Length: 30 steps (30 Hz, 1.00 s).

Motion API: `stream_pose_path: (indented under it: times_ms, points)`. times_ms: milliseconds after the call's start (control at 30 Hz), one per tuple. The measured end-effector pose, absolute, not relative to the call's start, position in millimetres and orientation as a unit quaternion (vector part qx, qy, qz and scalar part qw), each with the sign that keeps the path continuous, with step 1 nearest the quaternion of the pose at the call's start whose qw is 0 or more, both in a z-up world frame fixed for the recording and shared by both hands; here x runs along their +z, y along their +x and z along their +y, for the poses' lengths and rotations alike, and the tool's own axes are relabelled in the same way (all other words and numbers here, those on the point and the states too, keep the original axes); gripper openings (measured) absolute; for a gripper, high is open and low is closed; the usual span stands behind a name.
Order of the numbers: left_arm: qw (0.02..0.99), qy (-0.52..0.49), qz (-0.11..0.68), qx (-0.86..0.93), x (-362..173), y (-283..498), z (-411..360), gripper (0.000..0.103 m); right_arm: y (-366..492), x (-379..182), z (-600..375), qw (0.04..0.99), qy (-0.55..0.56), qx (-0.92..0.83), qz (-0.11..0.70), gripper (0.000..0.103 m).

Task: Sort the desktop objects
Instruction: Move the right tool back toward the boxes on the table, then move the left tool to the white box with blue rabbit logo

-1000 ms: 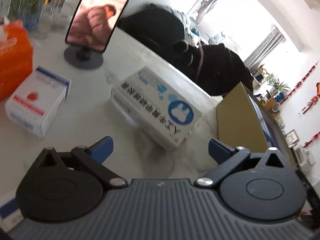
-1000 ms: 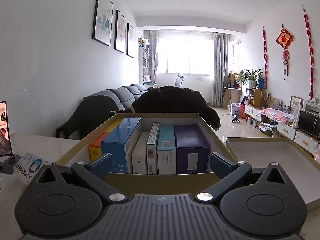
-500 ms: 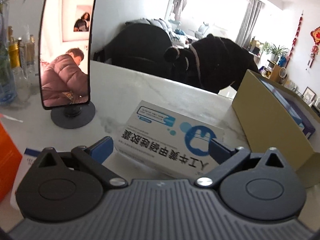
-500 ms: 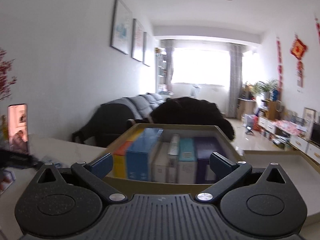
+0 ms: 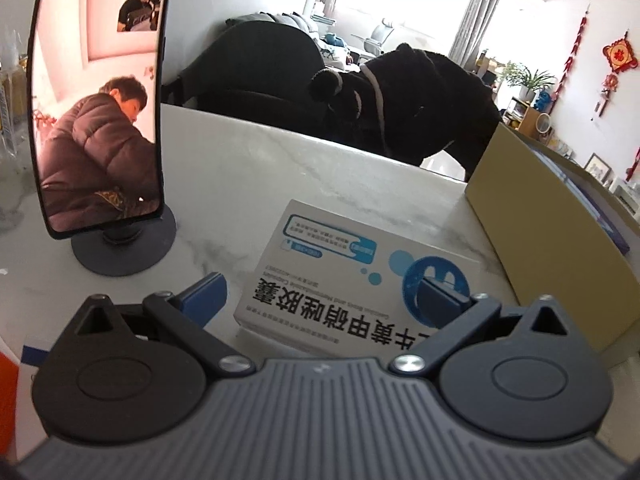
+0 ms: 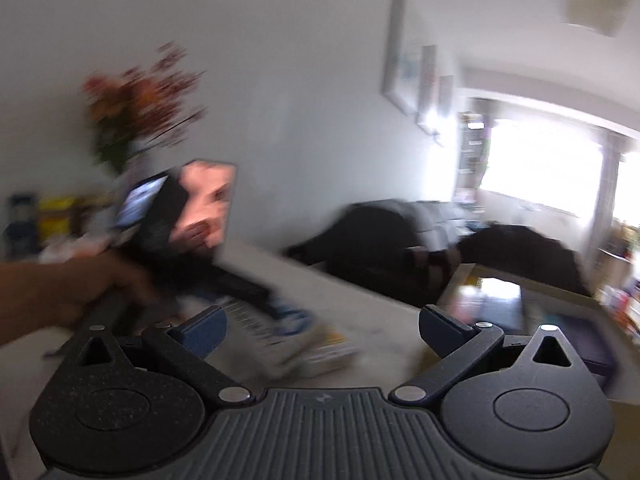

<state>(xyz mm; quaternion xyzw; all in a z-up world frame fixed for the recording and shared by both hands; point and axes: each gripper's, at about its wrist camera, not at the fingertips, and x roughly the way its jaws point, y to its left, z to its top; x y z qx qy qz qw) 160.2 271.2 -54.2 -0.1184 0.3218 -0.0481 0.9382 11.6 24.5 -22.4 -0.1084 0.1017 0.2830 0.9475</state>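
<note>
A white medicine box (image 5: 352,276) with blue print and a round blue logo lies flat on the marble table (image 5: 248,168). My left gripper (image 5: 322,296) is open and low over the box's near end. Its left finger is just outside the box's left edge, and its right finger sits in front of the logo. In the blurred right wrist view, my right gripper (image 6: 322,328) is open and holds nothing. There the white box (image 6: 288,336) lies ahead on the table, with a hand (image 6: 60,292) and the left gripper over it. The tan cardboard sorting box (image 5: 552,240) stands to the right.
A phone on a round black stand (image 5: 100,92) stands upright at the left, close to the white box. Dark chairs draped with clothing (image 5: 400,92) line the table's far edge. In the right wrist view a vase of red flowers (image 6: 136,108) stands behind the phone, and the cardboard box (image 6: 520,292) holds upright boxes.
My left gripper has levelled out and closed in on the white box, which now lies between its fingers. My right gripper has swung left away from the cardboard box, blurring its view.
</note>
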Motion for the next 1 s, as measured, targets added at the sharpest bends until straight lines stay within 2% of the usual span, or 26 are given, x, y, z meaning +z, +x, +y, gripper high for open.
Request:
stream_pose_path:
  times_ms: [167, 467, 700, 1000]
  points:
    - [0.936, -0.123, 0.323, -0.068, -54.8, 160.4, 278.1, 0.103, 25.8, -34.6, 58.1, 0.915, -0.125, 0.355, 0.144, 0.103]
    - [0.93, -0.142, 0.326, -0.099, -58.2, 169.8, 286.1, 0.103, 89.1, -48.4, 90.1, 0.891, -0.123, 0.376, 0.225, 0.103]
    - [0.927, -0.147, 0.324, -0.12, -56.6, 179.1, 282.8, 0.103, 125.0, -61.6, 98.0, 0.88, -0.078, 0.377, 0.279, 0.103]
    - [0.923, -0.148, 0.322, -0.148, -55.9, 186.1, 280.3, 0.103, 140.9, -72.6, 93.4, 0.886, -0.058, 0.363, 0.284, 0.103]
